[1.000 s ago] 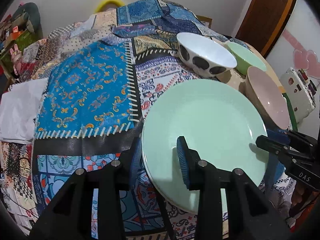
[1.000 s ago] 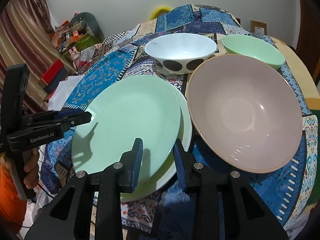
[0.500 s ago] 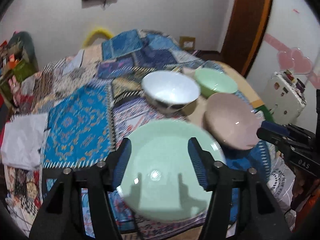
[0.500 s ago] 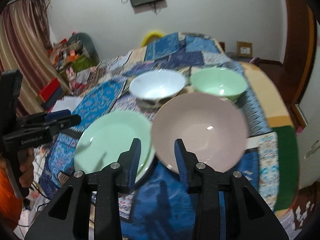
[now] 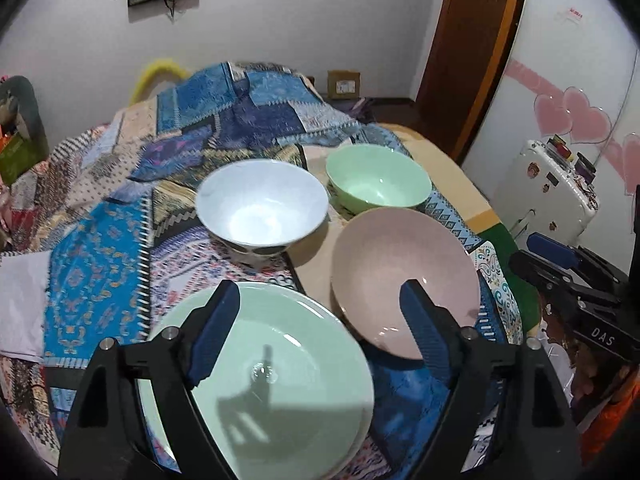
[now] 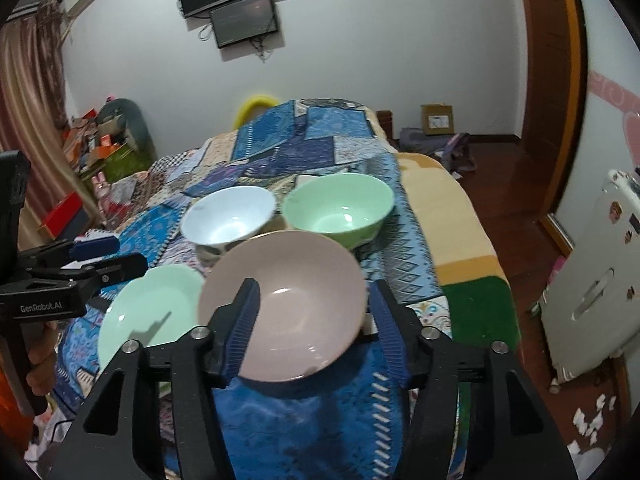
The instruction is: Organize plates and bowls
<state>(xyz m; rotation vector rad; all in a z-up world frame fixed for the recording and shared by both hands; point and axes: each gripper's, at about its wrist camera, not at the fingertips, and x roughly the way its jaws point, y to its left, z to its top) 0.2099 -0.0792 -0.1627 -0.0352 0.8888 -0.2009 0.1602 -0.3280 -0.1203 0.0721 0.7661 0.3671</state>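
Left gripper [image 5: 320, 326] hangs over the near edge of the table with both blue pads spread wide, nothing between them; from the right wrist view it shows at far left, black body marked GenRobot.AI. Below it sits the green plate [image 5: 264, 384], flat on the patchwork cloth [image 5: 92, 272] at the near left. A second rim peeks from under the plate's lower right edge, so it looks stacked on another plate; colour of the lower one hard to tell. White paper or cloth [image 5: 20, 300] lies at the far left edge.

Moving right: white bowl [image 5: 262, 210] with dark spots on its outside, upright, behind the plate and apart from it. Just right of that, the green bowl [image 5: 378, 178], upright, further back, close beside the white bowl's rim. In front of the green bowl sits the pink bowl [image 5: 404, 280], the widest of the three, upright, its left rim just beside the plate's right edge.

Right gripper [image 6: 314, 322] hovers over the pink bowl [image 6: 282, 306], pads spread well apart, one on each side of the bowl in view but above it, gripping nothing. Same gripper appears at the right edge of the left wrist view, marked DAS.

Far right: a white fridge [image 6: 592, 284] with stickers, brown door frame [image 6: 548, 92] behind. Dark screen [image 6: 244, 16] is mounted on the back wall.
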